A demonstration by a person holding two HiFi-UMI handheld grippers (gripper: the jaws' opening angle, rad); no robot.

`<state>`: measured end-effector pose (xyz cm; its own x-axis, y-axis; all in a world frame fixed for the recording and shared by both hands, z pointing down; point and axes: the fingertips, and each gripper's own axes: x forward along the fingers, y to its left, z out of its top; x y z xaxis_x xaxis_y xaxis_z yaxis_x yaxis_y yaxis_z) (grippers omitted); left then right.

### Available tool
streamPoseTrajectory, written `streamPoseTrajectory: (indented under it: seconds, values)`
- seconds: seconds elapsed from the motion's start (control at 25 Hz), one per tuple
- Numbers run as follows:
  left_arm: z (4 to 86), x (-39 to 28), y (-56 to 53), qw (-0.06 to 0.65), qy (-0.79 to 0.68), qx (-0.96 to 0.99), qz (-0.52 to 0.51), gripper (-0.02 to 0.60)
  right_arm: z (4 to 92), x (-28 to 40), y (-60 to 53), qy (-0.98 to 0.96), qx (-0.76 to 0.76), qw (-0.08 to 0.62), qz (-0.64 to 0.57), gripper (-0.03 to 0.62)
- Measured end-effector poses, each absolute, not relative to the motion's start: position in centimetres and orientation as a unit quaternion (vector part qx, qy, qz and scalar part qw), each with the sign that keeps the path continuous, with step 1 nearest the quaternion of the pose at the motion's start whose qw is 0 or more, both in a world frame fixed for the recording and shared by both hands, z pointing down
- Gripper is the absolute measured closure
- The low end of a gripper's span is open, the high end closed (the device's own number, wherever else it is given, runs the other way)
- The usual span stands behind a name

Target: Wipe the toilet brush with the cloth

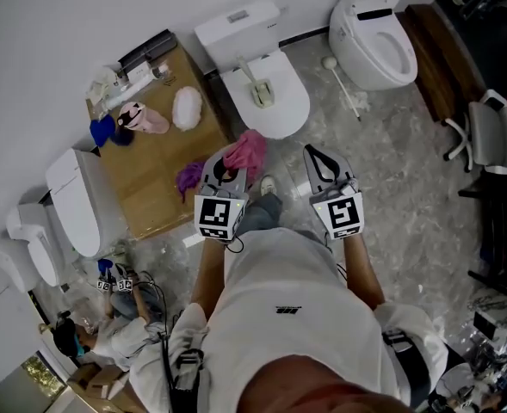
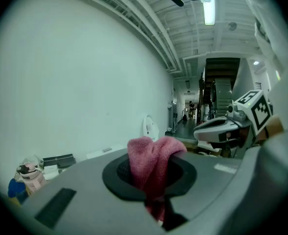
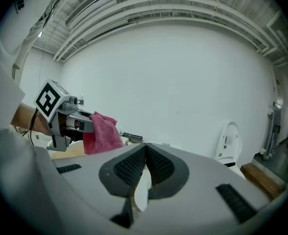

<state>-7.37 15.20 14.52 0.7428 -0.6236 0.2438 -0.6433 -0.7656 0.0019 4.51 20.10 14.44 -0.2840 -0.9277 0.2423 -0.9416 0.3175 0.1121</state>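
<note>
Pink cloth point(image 2: 153, 160) gripped by left tongs point(image 1: 228, 170); right tongs point(image 3: 144, 155) closed empty; toilet brush point(image 1: 343, 86) lies diagonally on floor point(image 1: 391, 166).

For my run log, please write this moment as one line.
left gripper: shut on pink cloth | right gripper: shut, empty

I am monitoring the head camera, which is looking steeply down over the left gripper point(image 1: 230, 166) and right gripper point(image 1: 315, 157). Each gripper camera is riding close behind its own jaws, facing nearly level toward the white wall point(image 3: 183, 82). All three views are sharing the pink cloth point(image 2: 153, 160).
</note>
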Motion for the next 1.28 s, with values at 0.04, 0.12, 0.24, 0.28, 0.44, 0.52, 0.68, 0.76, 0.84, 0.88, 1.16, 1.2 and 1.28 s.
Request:
streamPoseTrajectory:
  seconds: [0.04,0.12,0.24,0.28,0.44,0.52,0.68,0.76,0.84,0.88,1.16,1.2,1.28]
  values:
    - [14.9,-7.2,14.2,0.047,-0.339,0.932,0.115,0.537,14.7,4.5,19.1,-0.801,0.582,0.134,0.030,0.599]
    - [15.9,-7.1,12.1,0.053,-0.339,0.932,0.120,0.538,15.3,4.5,17.0,-0.803,0.578,0.140,0.038,0.599]
    - [17.4,-7.0,9.3,0.067,-0.340,0.929,0.128,0.537,16.3,4.6,14.1,-0.805,0.573,0.148,0.046,0.598]
    - [17.9,-6.9,8.3,0.074,-0.340,0.929,0.129,0.537,16.6,4.7,13.2,-0.805,0.571,0.151,0.048,0.598]
    - [19.7,-6.1,5.2,0.094,-0.336,0.927,0.135,0.537,17.8,5.4,10.2,-0.804,0.567,0.167,0.058,0.598]
    - [20.6,-5.7,4.1,0.099,-0.333,0.927,0.140,0.537,18.5,5.8,9.1,-0.803,0.567,0.174,0.061,0.599]
    - [22.6,-5.1,2.0,0.110,-0.332,0.925,0.149,0.537,20.2,6.8,7.2,-0.800,0.565,0.187,0.069,0.598]
    - [23.6,-4.8,1.1,0.117,-0.334,0.923,0.153,0.537,21.3,7.2,6.4,-0.801,0.562,0.195,0.076,0.598]
    - [24.7,-4.4,0.2,0.122,-0.337,0.921,0.156,0.537,22.4,7.7,5.4,-0.802,0.555,0.203,0.080,0.598]
    - [25.2,-4.3,-0.3,0.124,-0.339,0.919,0.158,0.537,23.0,7.9,4.9,-0.804,0.551,0.207,0.082,0.598]
    - [28.8,-3.4,-3.3,0.142,-0.363,0.903,0.181,0.537,26.5,9.0,0.5,-0.828,0.502,0.231,0.091,0.598]
    - [29.3,-3.2,-3.8,0.147,-0.368,0.900,0.181,0.537,26.9,9.1,-0.3,-0.832,0.493,0.238,0.091,0.598]
    - [30.3,-2.7,-4.7,0.155,-0.378,0.895,0.179,0.537,28.1,9.3,-1.7,-0.839,0.475,0.250,0.090,0.597]
